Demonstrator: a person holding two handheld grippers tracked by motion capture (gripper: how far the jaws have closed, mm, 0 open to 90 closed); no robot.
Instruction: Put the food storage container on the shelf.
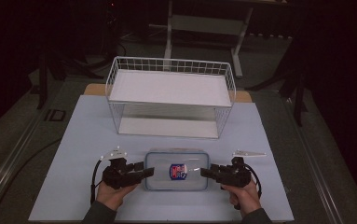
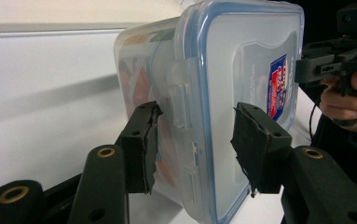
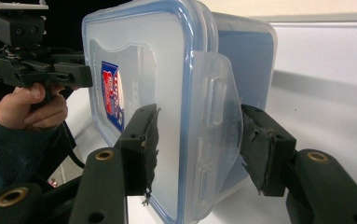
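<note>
Gripping a clear lidded container (image 1: 176, 171) at both ends, low on the desk (image 1: 73, 140), at 6 o'clock from the wire basket (image 1: 171, 95). Left gripper (image 1: 149, 172) clenching the end at 9 o'clock, fingers (image 2: 141, 144) straddling lid and wall; right gripper (image 1: 205, 172) clamping the end at 3 o'clock, over the latch flap. Judged step: two-handed grasp secured, lift pending. Next move calling for raising both ends evenly, keeping level, carrying toward 12 o'clock.

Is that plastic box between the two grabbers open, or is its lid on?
The lid is on. The blue-rimmed lid sits flush on the clear box, and the side latch is folded down over the box's wall.
</note>
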